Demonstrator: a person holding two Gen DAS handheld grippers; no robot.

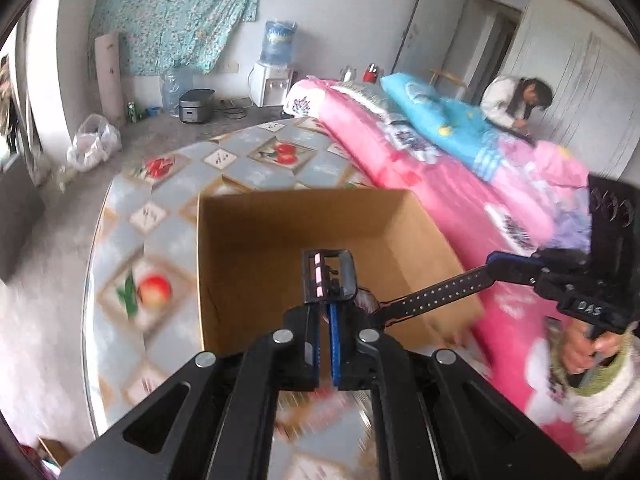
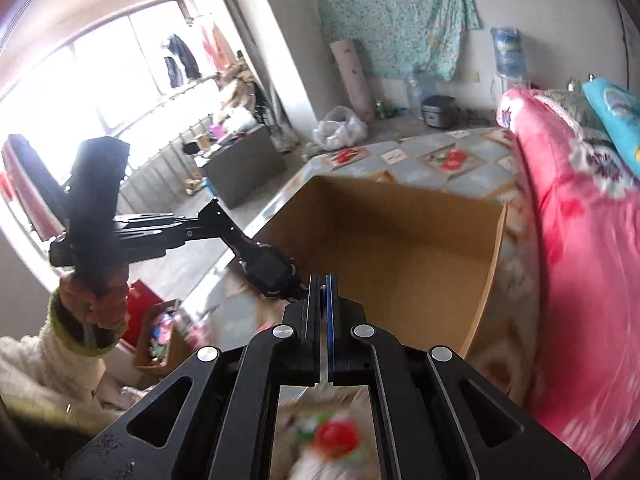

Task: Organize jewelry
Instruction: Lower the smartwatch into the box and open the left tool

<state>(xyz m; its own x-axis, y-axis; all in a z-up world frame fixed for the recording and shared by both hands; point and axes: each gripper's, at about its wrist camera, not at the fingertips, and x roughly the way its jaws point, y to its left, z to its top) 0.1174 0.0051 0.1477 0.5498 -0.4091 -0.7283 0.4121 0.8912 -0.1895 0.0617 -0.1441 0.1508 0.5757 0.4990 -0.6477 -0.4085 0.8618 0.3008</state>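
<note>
Broadly, looks down on a round table (image 1: 120, 240) topped with glossy blue-grey cloth printed with fruit panels, much of it blurred. Carries an open brown cardboard box (image 1: 256, 216), standing upright on the table with its bare inside facing the cameras. Borders, on the right, a bed heaped with a pink flowered quilt (image 1: 400, 168) and a blue one (image 1: 440, 120), the box's right side just beside the pink quilt. Beyond the table: grey floor, a white plastic bag (image 1: 92, 140), a dark rice cooker (image 1: 196, 104), a water dispenser (image 1: 276, 60) with its blue bottle, and a teal flowered cloth (image 1: 176, 12) pinned to the wall. Across the bed, a person (image 1: 516, 100) in white bending over by the wardrobe doors. In the right wrist view, a bright window (image 2: 80, 80) with clothes hung in front. Above the box, left gripper (image 1: 325, 307) with jaws pressed together, pinching the black framed end of a watch (image 2: 272, 272). From the other side, right gripper (image 2: 322, 280) with jaws likewise closed tight, nipping the perforated strap (image 1: 440, 290). So held at both ends, off the table, over the near edge of the box. Behind each handle, a gripping hand: left hand (image 2: 100, 304) and right hand (image 1: 588, 344), both in fuzzy white sleeves with green cuffs.
</note>
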